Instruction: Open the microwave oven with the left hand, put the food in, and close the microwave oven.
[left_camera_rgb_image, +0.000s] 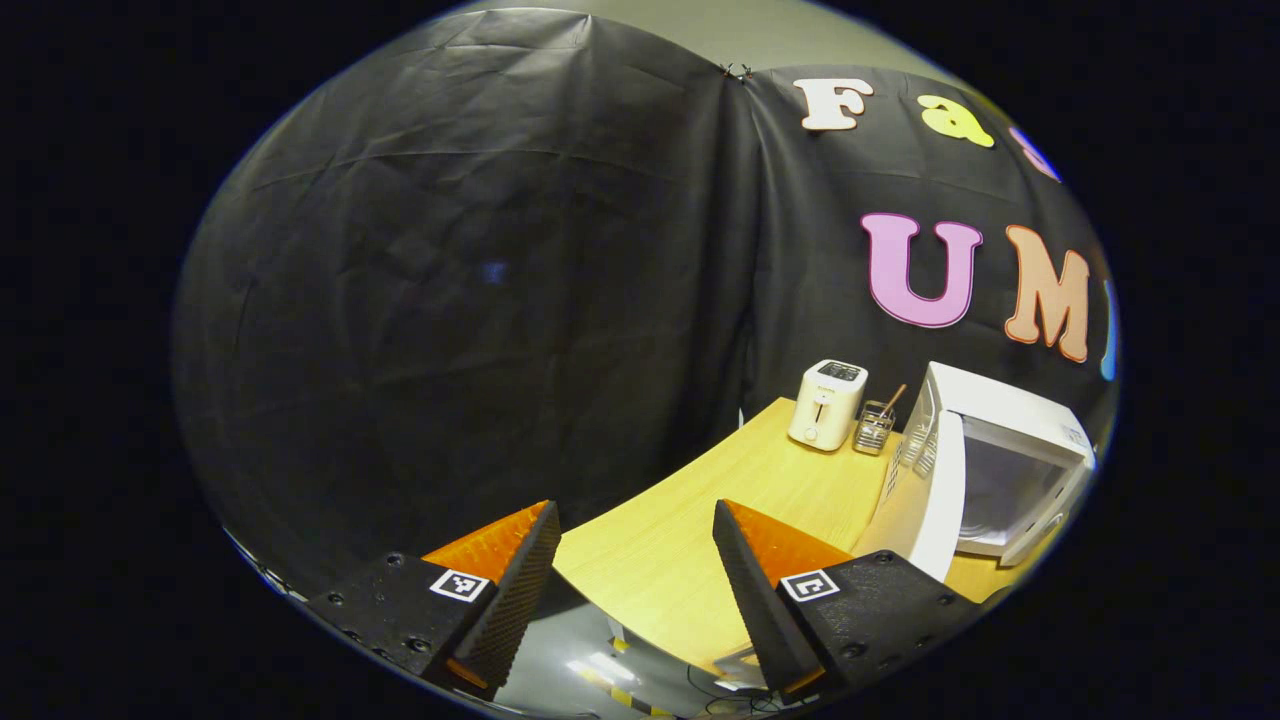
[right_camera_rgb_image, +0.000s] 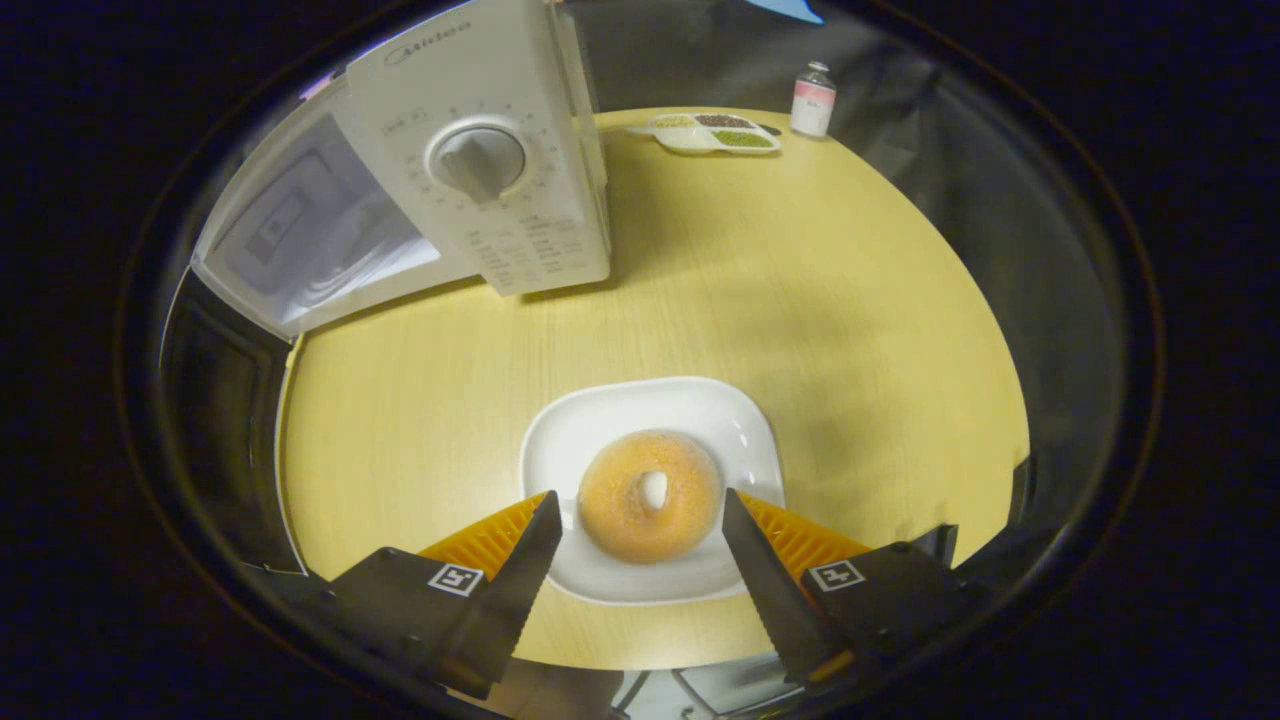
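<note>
One doughnut (right_camera_rgb_image: 650, 495) sits on a white plate (right_camera_rgb_image: 600, 425) in front of the microwave oven (right_camera_rgb_image: 480, 170), whose door (right_camera_rgb_image: 310, 240) stands ajar. We hold the right gripper (right_camera_rgb_image: 636, 545) spread either side of the doughnut, not touching it. Behind the microwave oven we see a sectioned dish (right_camera_rgb_image: 712, 132) and a small bottle (right_camera_rgb_image: 813, 98). Beside it stand a toaster (left_camera_rgb_image: 826, 403) and a utensil holder (left_camera_rgb_image: 874, 427), on the wooden table (left_camera_rgb_image: 680, 530). Our left gripper (left_camera_rgb_image: 636, 548) is spread, empty.

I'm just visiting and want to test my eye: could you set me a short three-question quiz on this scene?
1. True or false: the microwave door stands open.
2. What lies on the plate? A) doughnut B) apple C) sandwich
3. Fill in: beside the toaster stands a small ___ with utensils.

Key: 1 true. 2 A, the doughnut, between the open right gripper fingers, untouched. 3 holder.
</note>
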